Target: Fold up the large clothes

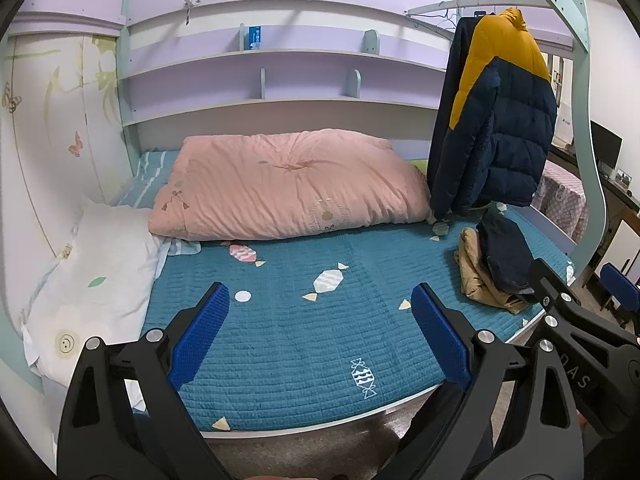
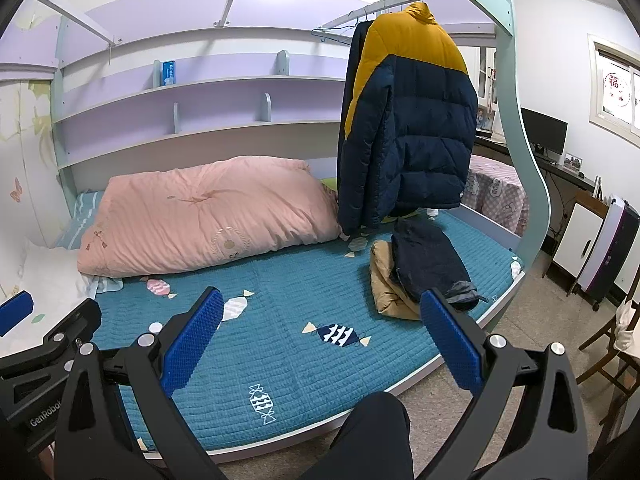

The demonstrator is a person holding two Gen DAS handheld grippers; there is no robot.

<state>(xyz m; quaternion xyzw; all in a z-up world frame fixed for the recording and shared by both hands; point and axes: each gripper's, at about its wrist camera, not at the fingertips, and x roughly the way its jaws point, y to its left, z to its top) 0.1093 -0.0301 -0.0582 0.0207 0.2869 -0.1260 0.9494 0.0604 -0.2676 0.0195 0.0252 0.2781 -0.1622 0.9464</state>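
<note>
Two grippers are held side by side short of the bed's near edge, both with jaws spread wide and nothing between the blue pads. The left gripper (image 1: 320,336) and the right gripper (image 2: 320,340) face forward over the teal quilted mattress cover (image 1: 280,320); neither touches any fabric, which suggests an approach posture before the first grasp.

Directly ahead of both tools lies a bare stretch of the cover, likely the working surface on which a garment would be spread. Ahead and to the right of the right gripper, near the bed's right-hand edge, sits a small pile: dark navy trousers (image 2: 430,260) resting on a tan garment (image 2: 386,284). The trousers' long axis runs from the far end toward the tool, with a cuffed end nearest the right gripper.

Farther ahead and above the pile, a navy-and-yellow puffer jacket (image 2: 412,128) hangs from a rail (image 2: 384,4), long axis vertical, collar up, hem just above the bed. It is probably the large garment to be folded, though the pile may count too.

Beyond, a pink duvet (image 1: 288,184) lies crosswise at the back; a white pillow (image 1: 100,276) lies left of the left gripper.
</note>
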